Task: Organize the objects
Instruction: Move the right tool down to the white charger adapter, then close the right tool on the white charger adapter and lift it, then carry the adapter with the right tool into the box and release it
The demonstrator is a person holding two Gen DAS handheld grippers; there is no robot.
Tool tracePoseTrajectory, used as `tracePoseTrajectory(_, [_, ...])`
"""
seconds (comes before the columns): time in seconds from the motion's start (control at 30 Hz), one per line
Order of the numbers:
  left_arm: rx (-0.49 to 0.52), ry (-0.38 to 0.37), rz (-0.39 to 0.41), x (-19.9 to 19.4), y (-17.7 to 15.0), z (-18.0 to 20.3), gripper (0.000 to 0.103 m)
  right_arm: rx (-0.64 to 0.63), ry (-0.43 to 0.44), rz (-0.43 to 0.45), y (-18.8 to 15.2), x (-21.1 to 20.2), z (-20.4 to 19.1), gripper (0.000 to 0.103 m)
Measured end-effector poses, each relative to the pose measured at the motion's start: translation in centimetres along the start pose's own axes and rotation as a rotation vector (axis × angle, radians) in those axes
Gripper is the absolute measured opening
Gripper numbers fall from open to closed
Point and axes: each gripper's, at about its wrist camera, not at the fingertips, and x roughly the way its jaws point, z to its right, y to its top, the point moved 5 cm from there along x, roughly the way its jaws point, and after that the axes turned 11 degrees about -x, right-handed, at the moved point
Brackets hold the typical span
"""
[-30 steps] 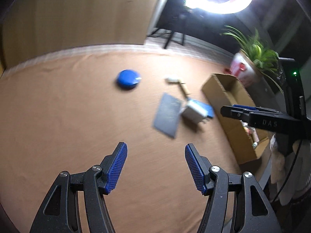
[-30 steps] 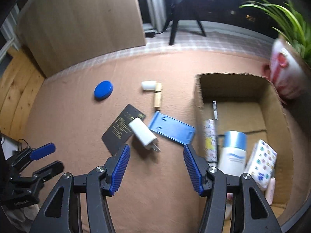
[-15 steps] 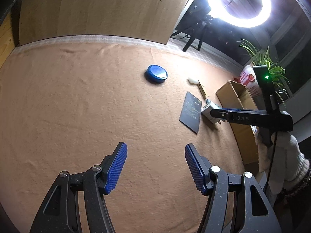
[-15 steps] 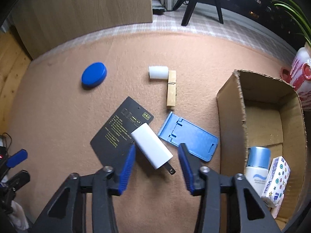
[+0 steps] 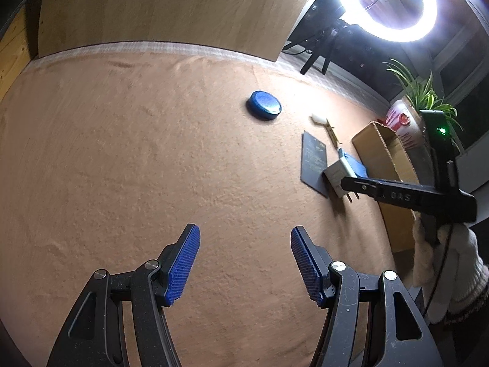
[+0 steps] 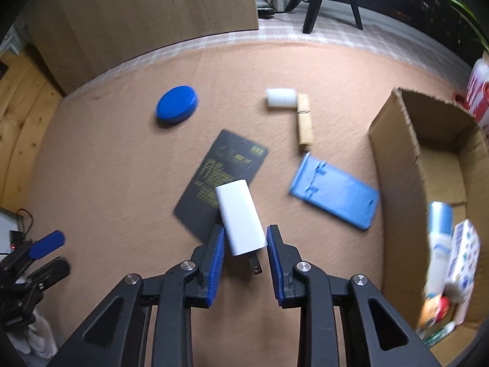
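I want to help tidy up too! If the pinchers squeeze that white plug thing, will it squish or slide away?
Probably no squishing: the white charger looks like a hard, smooth block. It might slip a little, since its sides look glossy. The right gripper has been closing around it, near the prong end. It lies partly on the black card, so that may shift.

Lit ring light (image 5: 388,3) on a black tripod (image 6: 331,0) at one o'clock, potted green plant (image 5: 424,91) in a red-and-white pot (image 5: 400,122) at two o'clock, light wooden board (image 5: 171,9) upright at twelve o'clock, tan cloth (image 5: 122,159) spread flat below.
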Motion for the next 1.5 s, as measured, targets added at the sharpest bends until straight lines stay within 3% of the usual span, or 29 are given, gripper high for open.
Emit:
tracePoseTrajectory(0.47, [-0.034, 0.035, -0.021, -0.8, -2.0, -4.0, 0.065, 0.125, 0.442, -0.056, -4.8, 1.1, -9.1, 0.024])
tracePoseTrajectory(0.6, [-0.035, 0.037, -0.031, -0.7, -2.4, -4.2, 0.065, 0.108, 0.415, -0.037, -4.9, 1.1, -9.4, 0.026])
tracePoseTrajectory(0.7, [-0.027, 0.027, -0.039, -0.4, -2.6, -3.5, 0.065, 0.046, 0.300, -0.022, -4.4, 0.5, -9.1, 0.031])
tracePoseTrajectory(0.83, [-0.002, 0.005, -0.064, 0.7, -3.2, -1.7, 0.065, 0.013, 0.248, -0.010, -4.2, 0.1, -8.8, 0.032])
tracePoseTrajectory(1.23, [0.020, -0.083, -0.121, 3.7, -4.2, 2.7, 0.060, -0.055, 0.280, -0.067, -2.4, 1.3, -9.1, 0.031])
tracePoseTrajectory(1.3, [0.025, -0.084, -0.127, 4.1, -4.3, 3.1, 0.052, -0.071, 0.283, -0.072, -2.3, 1.5, -9.5, 0.029])
tracePoseTrajectory(1.5, [0.038, -0.109, -0.138, 5.0, -4.7, 4.3, 0.041, -0.091, 0.302, -0.082, -2.5, 1.5, -10.0, 0.028])
